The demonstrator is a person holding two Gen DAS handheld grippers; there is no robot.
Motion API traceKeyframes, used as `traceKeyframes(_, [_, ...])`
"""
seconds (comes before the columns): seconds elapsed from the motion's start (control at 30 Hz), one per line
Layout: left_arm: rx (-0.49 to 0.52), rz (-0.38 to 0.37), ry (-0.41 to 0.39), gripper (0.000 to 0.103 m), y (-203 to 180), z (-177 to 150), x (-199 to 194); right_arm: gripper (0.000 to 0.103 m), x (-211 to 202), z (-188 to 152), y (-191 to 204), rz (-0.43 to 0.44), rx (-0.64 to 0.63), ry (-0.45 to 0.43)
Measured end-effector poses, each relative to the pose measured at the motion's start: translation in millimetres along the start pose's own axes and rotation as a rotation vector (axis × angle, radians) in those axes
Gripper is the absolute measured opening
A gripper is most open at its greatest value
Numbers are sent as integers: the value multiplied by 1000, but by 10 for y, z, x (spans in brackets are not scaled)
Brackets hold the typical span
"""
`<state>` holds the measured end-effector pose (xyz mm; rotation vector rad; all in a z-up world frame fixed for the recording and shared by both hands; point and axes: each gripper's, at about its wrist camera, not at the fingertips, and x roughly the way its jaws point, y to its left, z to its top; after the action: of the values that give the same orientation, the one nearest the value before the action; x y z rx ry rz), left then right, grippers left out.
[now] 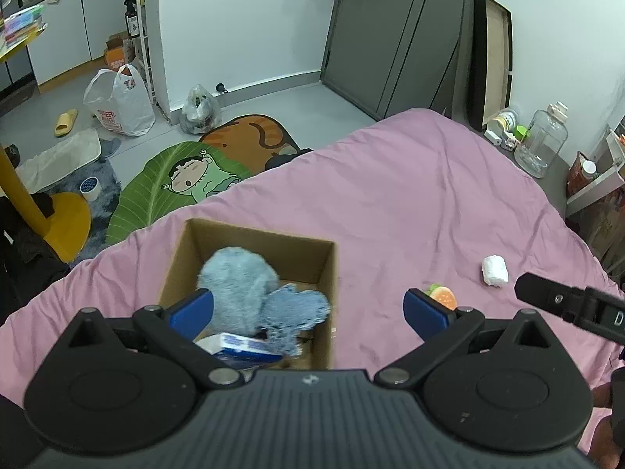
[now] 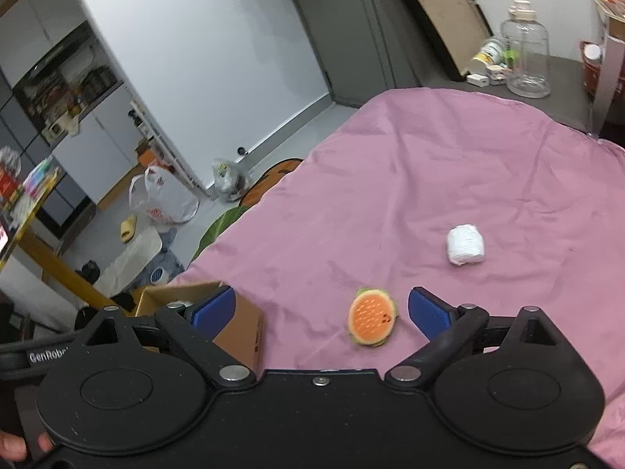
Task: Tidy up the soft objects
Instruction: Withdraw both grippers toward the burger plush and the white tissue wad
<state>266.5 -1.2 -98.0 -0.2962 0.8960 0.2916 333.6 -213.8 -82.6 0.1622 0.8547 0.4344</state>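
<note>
Two grippers, both with jaws spread wide and nothing between them: left gripper over the open cardboard box at lower centre, blue plush inside. Right gripper frames the burger toy lying loose on the pink sheet. White bundle lies apart at centre right, with bare sheet around it up to the bed's far edge.

Both wrist cams sit behind their blue-padded fingers, angled down, close over the pink bed. Left faces the brown cardboard box; right looks further right. Shared: box, orange burger plush, white wad.
</note>
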Motion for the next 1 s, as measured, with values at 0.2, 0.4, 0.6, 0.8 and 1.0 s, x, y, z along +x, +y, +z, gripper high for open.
traceKeyframes(0.2, [6, -10, 0, 102, -281, 40, 56, 96, -20, 127, -276, -24, 52, -20])
traceKeyframes(0.4, [33, -16, 3, 102, -565, 77, 179, 96, 58, 249, -594, -34, 130, -24])
traceKeyframes(0.6, [41, -39, 16, 100, -811, 64, 373, 96, 143, 359, -869, -50, 180, -29])
traceKeyframes(0.8, [80, -42, 17, 100, -1037, 4, 581, 96, 317, 253, -1127, -59, 208, -34])
traceKeyframes(1.0, [112, -23, 19, 100, -1190, -127, 856, 96, 433, 193, -1322, -54, 235, -42])
